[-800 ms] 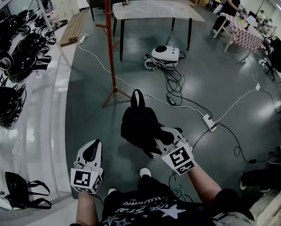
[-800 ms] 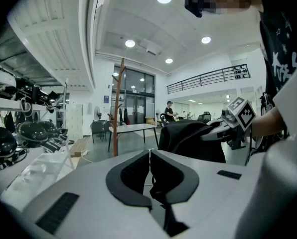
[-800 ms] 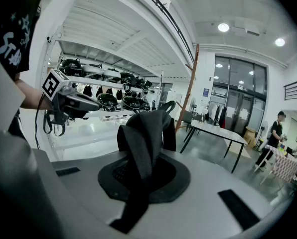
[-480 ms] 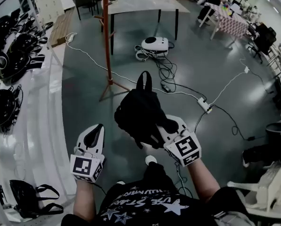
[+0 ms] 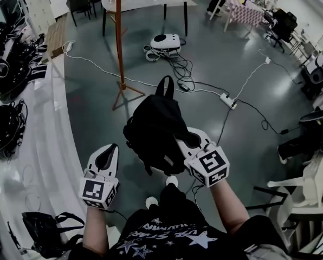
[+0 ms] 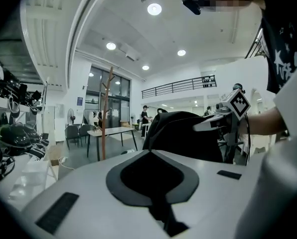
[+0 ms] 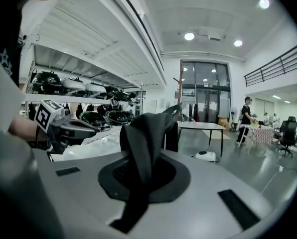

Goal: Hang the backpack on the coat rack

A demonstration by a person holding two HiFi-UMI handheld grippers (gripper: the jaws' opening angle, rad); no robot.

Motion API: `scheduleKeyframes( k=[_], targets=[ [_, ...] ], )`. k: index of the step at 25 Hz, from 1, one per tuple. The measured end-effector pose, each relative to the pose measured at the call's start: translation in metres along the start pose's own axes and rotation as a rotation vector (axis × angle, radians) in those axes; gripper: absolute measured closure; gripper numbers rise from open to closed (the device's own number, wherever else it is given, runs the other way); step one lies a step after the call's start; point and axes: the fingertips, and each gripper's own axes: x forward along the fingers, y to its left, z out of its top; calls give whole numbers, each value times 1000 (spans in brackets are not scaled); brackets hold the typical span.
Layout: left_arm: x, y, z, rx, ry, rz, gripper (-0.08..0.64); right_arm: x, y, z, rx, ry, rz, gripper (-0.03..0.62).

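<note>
Right gripper (image 5: 193,140) clenched on a strap (image 7: 141,153) of the black backpack (image 5: 153,129). The bag hangs from that one grip, off the floor, with its top carry loop (image 5: 165,85) pointing forward, probably kept free for a peg. Left gripper (image 5: 110,151) closed on nothing, beside the bag but apart, likely in reserve to steady it. Wooden coat rack (image 5: 118,47) stands ahead, well apart; approach not yet done.
</note>
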Motion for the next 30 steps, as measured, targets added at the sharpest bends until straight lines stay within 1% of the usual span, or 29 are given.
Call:
scheduleKeyframes(
  k=[6, 9, 12, 16, 22, 26, 30],
  targets=[
    [-28, -4, -15, -4, -2, -34, 535, -11, 44, -13, 0, 31, -2, 572],
    [-38, 0, -15, -14, -4, -32, 535, -17, 54, -16, -4, 56, -10, 575],
    [-43, 7, -6, -25, -31, -29, 535, -19, 56, -11, -15, 61, -19, 575],
    [-40, 17, 8, -10, -63, -26, 535, -13, 53, 3, -42, 46, -15, 575],
    [-19, 39, 18, 10, -70, -5, 535, 14, 33, 25, -60, 11, 1, 575],
    [4, 65, 29, 25, -72, 6, 535, 48, 19, 41, -72, -9, 39, 575],
    [41, 91, 52, 6, -113, 11, 534, 83, -8, 59, -82, -30, 82, 575]
  ],
)
